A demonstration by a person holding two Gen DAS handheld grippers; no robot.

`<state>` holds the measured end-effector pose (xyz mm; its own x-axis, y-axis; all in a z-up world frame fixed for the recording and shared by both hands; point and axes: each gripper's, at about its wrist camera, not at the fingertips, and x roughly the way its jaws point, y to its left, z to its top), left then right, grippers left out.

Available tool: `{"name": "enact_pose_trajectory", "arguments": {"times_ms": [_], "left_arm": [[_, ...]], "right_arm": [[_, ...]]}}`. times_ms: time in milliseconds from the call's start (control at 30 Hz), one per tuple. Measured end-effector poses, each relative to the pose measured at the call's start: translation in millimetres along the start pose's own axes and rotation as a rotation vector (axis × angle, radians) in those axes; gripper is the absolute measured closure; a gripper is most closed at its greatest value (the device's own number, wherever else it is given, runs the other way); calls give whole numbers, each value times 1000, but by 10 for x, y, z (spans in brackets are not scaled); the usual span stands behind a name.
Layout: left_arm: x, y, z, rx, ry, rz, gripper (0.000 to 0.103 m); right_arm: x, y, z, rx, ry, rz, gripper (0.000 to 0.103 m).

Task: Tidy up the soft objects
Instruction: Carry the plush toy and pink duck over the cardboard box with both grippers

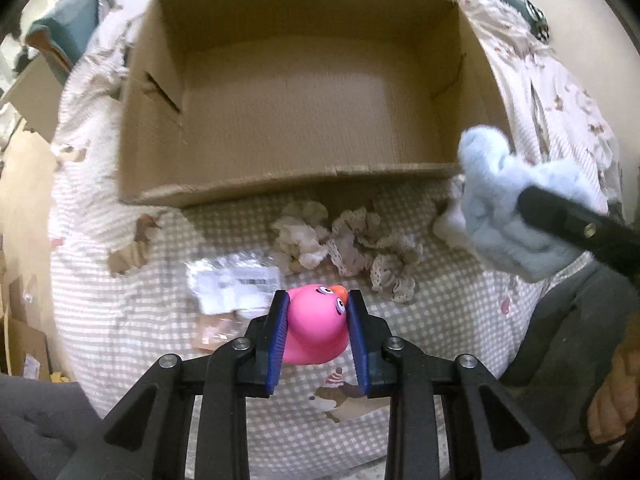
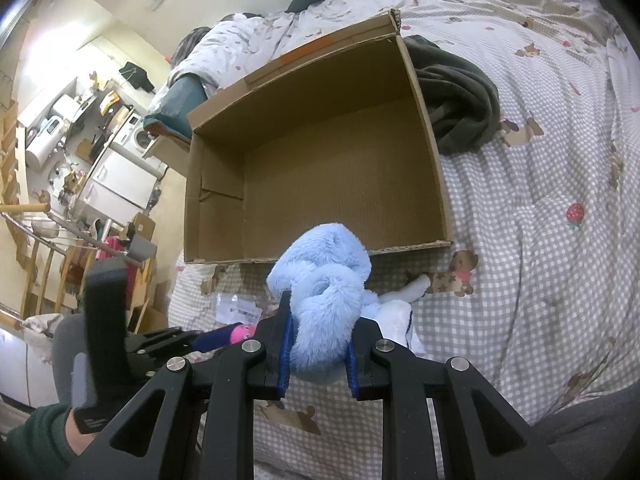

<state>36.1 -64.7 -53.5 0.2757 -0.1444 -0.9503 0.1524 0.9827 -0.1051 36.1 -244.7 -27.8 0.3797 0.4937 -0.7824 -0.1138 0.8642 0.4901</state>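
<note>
My left gripper [image 1: 318, 312] is shut on a pink rubber duck [image 1: 316, 330] with an orange beak, held above the checked bedspread in front of the open cardboard box [image 1: 280, 188]. My right gripper [image 2: 318, 328] is shut on a fluffy light-blue plush [image 2: 324, 292], also seen at the right of the left wrist view [image 1: 516, 208], near the box's front right corner. The box [image 2: 436, 152] is empty inside. The left gripper and the duck [image 2: 244, 332] show at lower left in the right wrist view.
Crumpled lace scrunchies [image 1: 360, 248] and a plastic packet [image 1: 236, 284] lie on the bedspread before the box. A white soft item [image 2: 400, 320] lies under the plush. A dark green blanket [image 2: 460, 100] lies right of the box. The bed edge is at left, with room furniture beyond.
</note>
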Motion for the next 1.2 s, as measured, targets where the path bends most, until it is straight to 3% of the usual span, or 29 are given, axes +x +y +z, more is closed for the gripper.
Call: {"name": "enact_pose_trajectory", "arguments": {"times_ms": [167,300,433,733,867,1200], "left_arm": [[-312,184,33,-68,-81,-10,77],[-466,343,53,-108,-131,18,77],[-585,531,53,-171,-166,3,77],[-675,745,32,-257,-211,67,77],[-762,721,80,-237,-249,90,77],[-891,683,645,-178,-307,88,77]], "right_arm": [[-30,17,7,2,-11,55,80],[-175,102,9,-24,-71,157,80],[-242,203,-12,-65,-100,198,80],[-163,295,6,-86,-93,170,80],[-200,300,41,-77,-117,172,80],[-328,339,518,-85,-194,165,80]]}}
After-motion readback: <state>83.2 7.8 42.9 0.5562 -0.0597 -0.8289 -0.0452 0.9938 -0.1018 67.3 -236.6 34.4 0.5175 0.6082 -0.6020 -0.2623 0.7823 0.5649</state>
